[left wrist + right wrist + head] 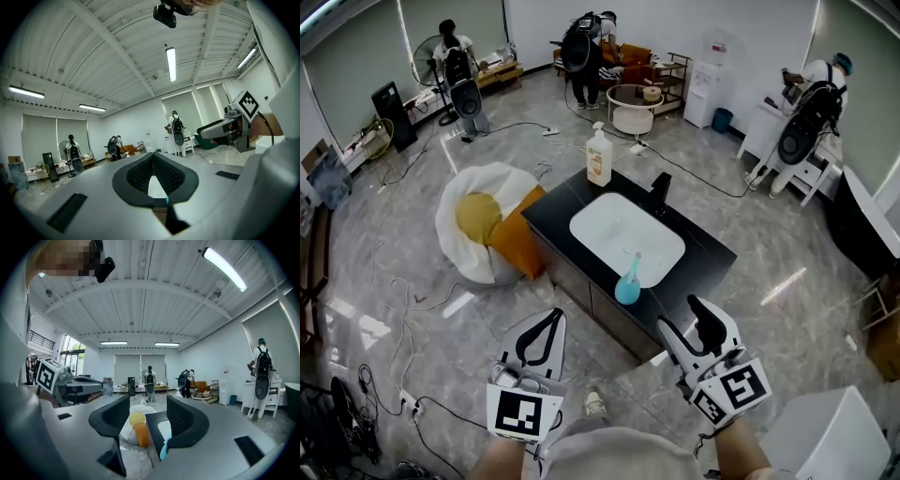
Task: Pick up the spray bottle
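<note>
Polished grey stone flooring [412, 309] runs across a large open room. At the lower edge of the head view the two hand-held tools are raised side by side. The left tool [547, 317] is seen with its jaws brought together at the tips, and nothing is caught between them. The right tool [686, 321] is held with its jaws apart and nothing is gripped; only the far scene is framed in the gap.

Just above the tools stands a black-topped table [553, 211]. The small teal plastic spray bottle [627, 281] is set upright on the table's near side, touching the near rim of the white rectangular basin [609, 230]. It is closer to the right tool than to the left.

The step in hand is judged to be the approach. It would best be done with the open right tool, brought in level so that the bottle's body, below the spray head, is taken squarely between the pads before they are closed. A glancing push should be avoided, since the bottle could be tipped into the basin.

The basin appears empty. How much liquid is held in the spray bottle cannot be told. Beyond the basin a black tap [661, 192] is mounted, and at the table's far corner a pale pump bottle with an orange lower part [599, 157] is placed; whether that is label or fill cannot be told. At centre left a white beanbag [464, 202] holds yellow and orange cushions.
</note>
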### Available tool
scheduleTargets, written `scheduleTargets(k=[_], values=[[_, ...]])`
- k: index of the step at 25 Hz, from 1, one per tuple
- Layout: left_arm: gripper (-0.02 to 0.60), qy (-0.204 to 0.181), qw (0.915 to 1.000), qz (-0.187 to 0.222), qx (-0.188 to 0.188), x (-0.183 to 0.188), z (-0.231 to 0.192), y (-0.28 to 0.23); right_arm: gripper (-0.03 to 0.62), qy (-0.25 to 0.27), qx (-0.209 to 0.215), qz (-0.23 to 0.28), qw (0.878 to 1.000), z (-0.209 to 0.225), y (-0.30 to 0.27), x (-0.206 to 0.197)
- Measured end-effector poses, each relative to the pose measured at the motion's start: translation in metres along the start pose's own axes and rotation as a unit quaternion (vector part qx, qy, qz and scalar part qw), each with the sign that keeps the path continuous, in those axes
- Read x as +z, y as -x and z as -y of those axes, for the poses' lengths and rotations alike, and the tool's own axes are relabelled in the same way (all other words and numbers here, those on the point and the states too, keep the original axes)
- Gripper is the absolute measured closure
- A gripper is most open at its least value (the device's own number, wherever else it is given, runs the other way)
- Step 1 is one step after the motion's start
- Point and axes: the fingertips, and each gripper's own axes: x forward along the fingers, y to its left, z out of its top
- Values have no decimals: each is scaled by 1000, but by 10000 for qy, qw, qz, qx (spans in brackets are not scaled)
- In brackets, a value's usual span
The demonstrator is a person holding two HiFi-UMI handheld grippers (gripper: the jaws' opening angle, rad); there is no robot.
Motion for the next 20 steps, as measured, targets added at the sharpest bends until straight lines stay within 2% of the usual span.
scheduleTargets(k=[4,9,15,20], values=[[561,25,9998,-55,-166,-17,-17,-22,336,-59,-147,-167,9997,11,-32,-16],[561,85,9996,-152,-205,-32,-36,-43,336,-128,-184,-300,9993,21,-58,-26],[561,-42,9994,-242,-255,-34,-38,-72,319,-54,35,-215,9997,42,-82,-24],[561,55,9993,-355,-33,-38,-42,-95,307,-77,430,-156,9989,52,-102,-29]])
